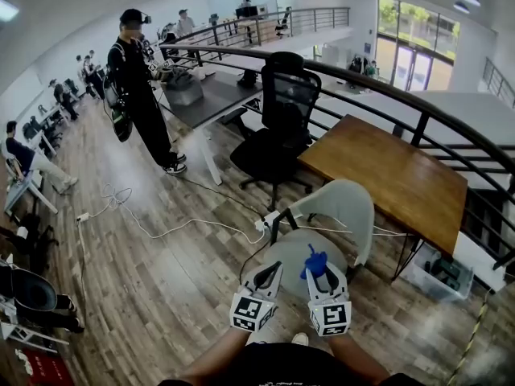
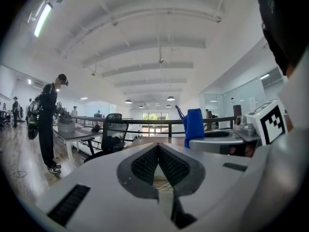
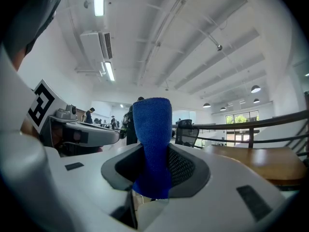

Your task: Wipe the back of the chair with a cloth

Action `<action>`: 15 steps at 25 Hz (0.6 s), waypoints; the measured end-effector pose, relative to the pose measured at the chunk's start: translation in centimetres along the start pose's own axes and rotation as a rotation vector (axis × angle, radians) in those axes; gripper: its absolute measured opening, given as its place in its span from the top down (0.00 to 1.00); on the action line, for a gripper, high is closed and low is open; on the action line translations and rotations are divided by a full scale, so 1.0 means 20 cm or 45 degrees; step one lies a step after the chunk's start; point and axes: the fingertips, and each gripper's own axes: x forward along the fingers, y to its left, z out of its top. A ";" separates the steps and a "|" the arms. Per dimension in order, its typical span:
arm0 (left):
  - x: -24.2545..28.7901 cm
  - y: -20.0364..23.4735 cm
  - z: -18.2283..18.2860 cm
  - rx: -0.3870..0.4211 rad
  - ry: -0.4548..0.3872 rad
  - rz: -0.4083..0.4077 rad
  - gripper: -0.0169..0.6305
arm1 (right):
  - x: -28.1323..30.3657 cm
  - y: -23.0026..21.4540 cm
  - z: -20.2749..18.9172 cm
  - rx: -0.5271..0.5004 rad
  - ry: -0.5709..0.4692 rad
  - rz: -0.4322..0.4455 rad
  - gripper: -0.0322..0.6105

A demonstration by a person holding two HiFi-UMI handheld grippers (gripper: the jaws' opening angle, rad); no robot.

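Note:
A grey chair (image 1: 342, 207) stands just in front of me, its curved back toward the wooden table. My right gripper (image 1: 317, 268) is shut on a blue cloth (image 1: 314, 261) that sticks up between its jaws; in the right gripper view the blue cloth (image 3: 152, 144) rises as a folded strip. My left gripper (image 1: 271, 273) hangs beside it to the left, over the chair's seat, shut with nothing in it. From the left gripper view the cloth (image 2: 193, 126) and the right gripper's marker cube (image 2: 266, 121) show at the right.
A wooden table (image 1: 386, 175) lies beyond the chair, beside a black railing (image 1: 378, 87). A black office chair (image 1: 282, 127) stands further back. White cables (image 1: 153, 223) trail on the wood floor. A person (image 1: 141, 87) in black stands at a desk on the left.

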 end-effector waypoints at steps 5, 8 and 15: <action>0.03 -0.04 -0.01 -0.019 -0.004 -0.005 0.97 | 0.00 -0.02 -0.04 0.014 0.021 0.013 0.74; 0.06 -0.02 0.00 -0.029 0.001 -0.031 0.97 | 0.05 -0.03 -0.04 0.011 0.025 0.010 0.74; 0.14 0.19 -0.01 -0.027 0.009 -0.081 0.97 | 0.27 -0.02 0.03 -0.006 -0.012 -0.041 0.74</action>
